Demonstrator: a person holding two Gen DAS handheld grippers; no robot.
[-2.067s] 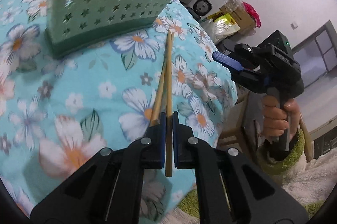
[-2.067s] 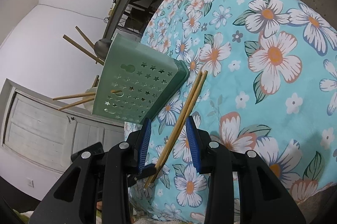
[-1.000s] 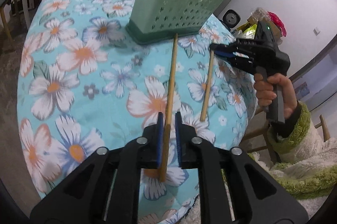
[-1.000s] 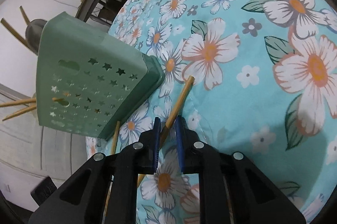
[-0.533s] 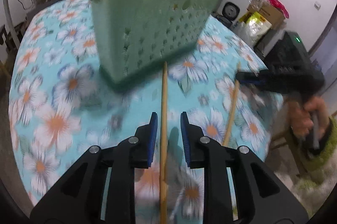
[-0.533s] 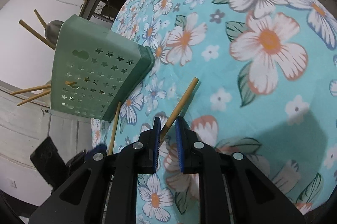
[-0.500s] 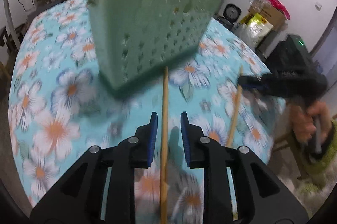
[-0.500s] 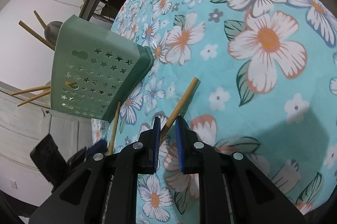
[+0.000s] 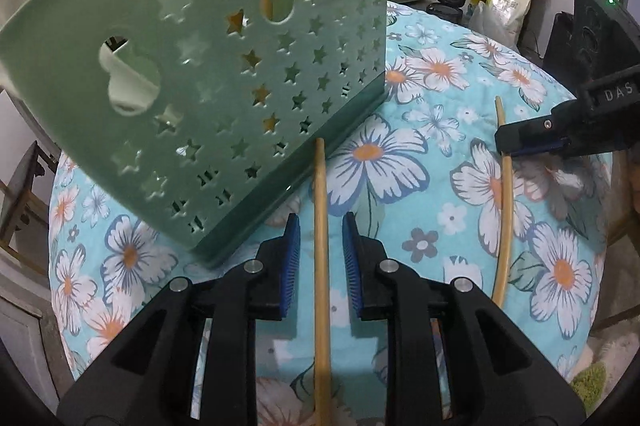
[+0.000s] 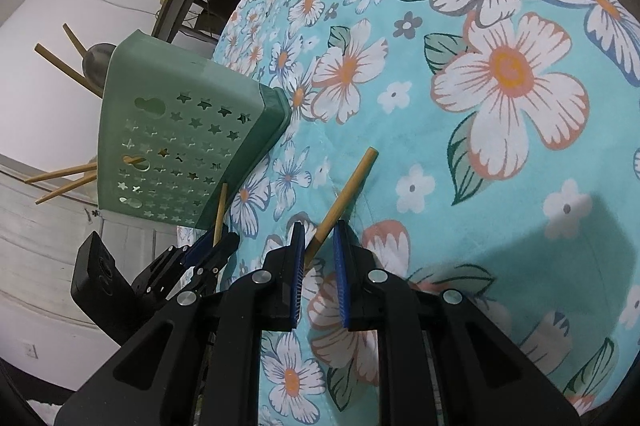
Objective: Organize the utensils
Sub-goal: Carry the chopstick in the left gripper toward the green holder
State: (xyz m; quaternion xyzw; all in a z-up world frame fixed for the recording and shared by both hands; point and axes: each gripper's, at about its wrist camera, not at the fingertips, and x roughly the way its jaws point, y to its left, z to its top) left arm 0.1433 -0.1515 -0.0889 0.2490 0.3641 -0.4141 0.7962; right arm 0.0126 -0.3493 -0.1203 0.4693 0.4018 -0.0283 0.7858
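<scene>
Both grippers sit over a round table covered in a turquoise floral cloth (image 9: 400, 210). Left gripper (image 9: 320, 246) has just been opening its blue-padded jaws; one wooden chopstick (image 9: 320, 226) lies between them with a gap on either side, its far tip against the base of the pale green star-perforated plastic utensil holder (image 9: 224, 74). Right gripper (image 10: 318, 254) stands narrow, clamped on a second wooden chopstick (image 10: 348, 190). Four more chopsticks (image 10: 60, 178) poke from the holder's top.
</scene>
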